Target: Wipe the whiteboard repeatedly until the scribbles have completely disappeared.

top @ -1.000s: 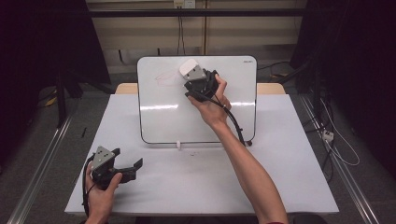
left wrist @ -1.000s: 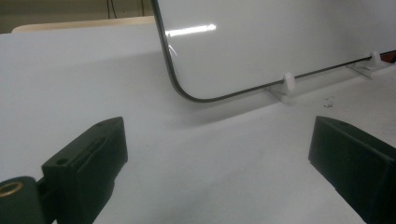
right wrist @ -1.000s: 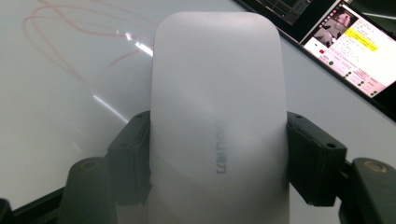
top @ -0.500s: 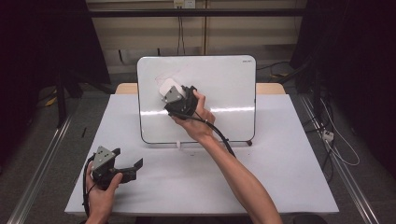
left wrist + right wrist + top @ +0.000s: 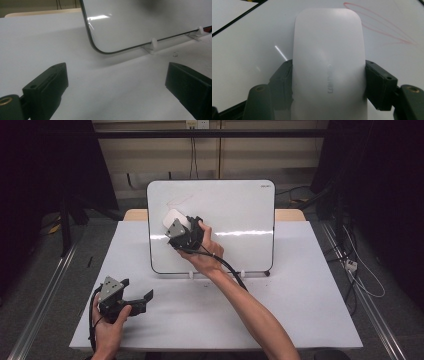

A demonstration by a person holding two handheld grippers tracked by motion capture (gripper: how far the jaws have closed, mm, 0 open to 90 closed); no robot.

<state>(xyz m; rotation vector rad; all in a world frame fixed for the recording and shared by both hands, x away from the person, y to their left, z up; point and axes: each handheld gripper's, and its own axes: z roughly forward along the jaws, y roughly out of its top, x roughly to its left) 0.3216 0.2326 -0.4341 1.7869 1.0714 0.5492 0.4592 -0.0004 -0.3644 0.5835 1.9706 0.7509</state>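
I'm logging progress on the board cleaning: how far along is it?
Most of the whiteboard already looks clean. In hand: the right gripper clamps the white eraser against the board's upper left. Left: faint red marker strokes beside the eraser. The left gripper is open over the table, idle.

— What is the eraser (image 5: 329, 67) like?
— White, oblong, round-cornered, its flat face against the upright whiteboard (image 5: 235, 205), at the board's left part.
— And the board?
— White, dark-rimmed, with faint red strokes (image 5: 382, 25) at its upper left.
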